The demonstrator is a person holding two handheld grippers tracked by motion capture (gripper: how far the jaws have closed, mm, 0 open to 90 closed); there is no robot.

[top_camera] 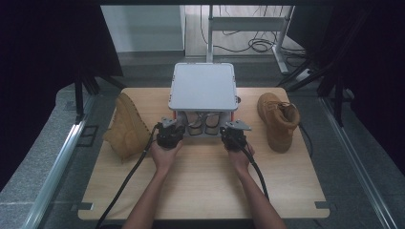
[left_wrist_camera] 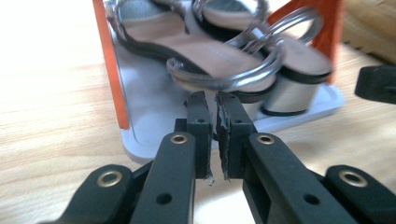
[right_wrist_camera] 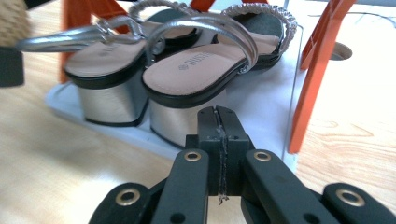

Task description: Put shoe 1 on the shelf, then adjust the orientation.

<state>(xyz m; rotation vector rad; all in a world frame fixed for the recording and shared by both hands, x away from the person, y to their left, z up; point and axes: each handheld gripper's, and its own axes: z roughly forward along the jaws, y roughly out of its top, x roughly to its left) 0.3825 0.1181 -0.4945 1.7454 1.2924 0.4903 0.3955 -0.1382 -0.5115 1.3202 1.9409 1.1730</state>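
High view: block-heeled sandals [top_camera: 203, 123] are seen on the grey shelf rack's [top_camera: 203, 86] lower tier, untaken. Left tongs [left_wrist_camera: 212, 100] are parted slightly, right tongs [right_wrist_camera: 218, 116] clenched, both empty before it.

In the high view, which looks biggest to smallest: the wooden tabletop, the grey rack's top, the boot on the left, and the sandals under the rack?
1. wooden tabletop
2. grey rack's top
3. boot on the left; it lies tipped over, showing its full side
4. sandals; mostly hidden under the rack, so their true size is unsure

A lab — black curtains [top_camera: 43, 62], loose floor cables [top_camera: 258, 45], a rig table [top_camera: 200, 186].
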